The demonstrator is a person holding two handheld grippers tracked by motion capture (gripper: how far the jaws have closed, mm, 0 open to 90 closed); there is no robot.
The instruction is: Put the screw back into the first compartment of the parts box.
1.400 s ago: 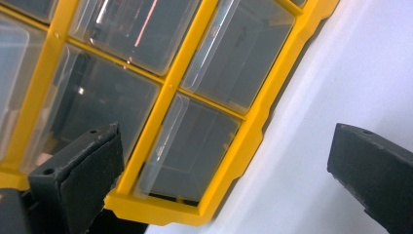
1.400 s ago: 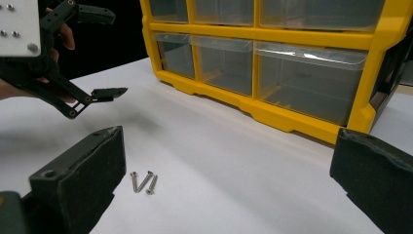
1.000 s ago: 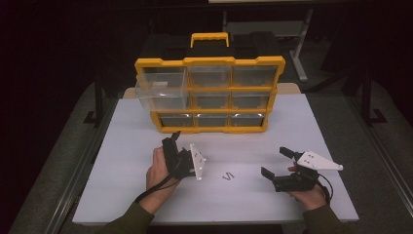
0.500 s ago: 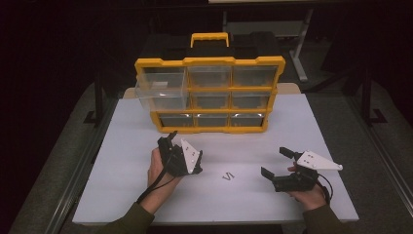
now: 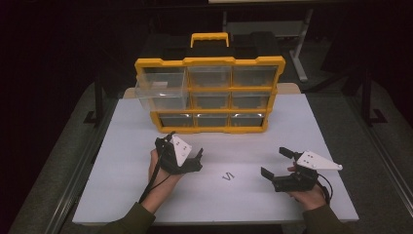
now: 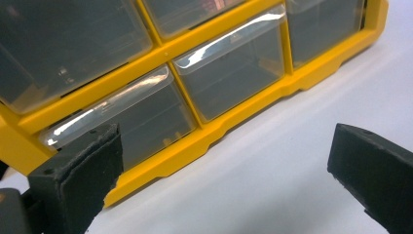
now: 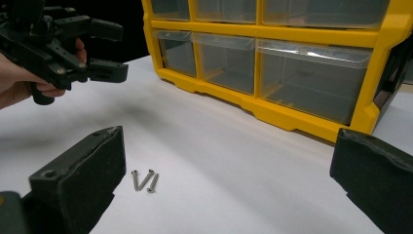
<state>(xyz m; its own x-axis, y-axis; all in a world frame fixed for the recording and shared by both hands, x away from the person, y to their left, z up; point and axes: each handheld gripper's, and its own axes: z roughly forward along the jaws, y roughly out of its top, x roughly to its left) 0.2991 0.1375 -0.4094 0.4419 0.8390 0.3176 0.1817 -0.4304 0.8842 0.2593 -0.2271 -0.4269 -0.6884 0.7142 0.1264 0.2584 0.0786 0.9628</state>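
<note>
yellow plastic organizer with clear drawers (image 5: 210,95) on matte white table (image 5: 122,195); three slim metal screws (image 7: 144,180); left gripper (image 5: 194,158) and right gripper (image 5: 278,162) both spread, empty.

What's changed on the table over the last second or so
The left gripper turned in the hand, its grey plate swinging to face up, jaws open toward the organizer. Nothing was gripped or released. The right gripper, the screws and the pulled-out drawer stayed put.

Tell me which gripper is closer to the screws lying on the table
The left gripper, though not by much. It hangs open just to the left of the screws and slightly behind them; the right gripper, also open, sits farther off to their right.
</note>
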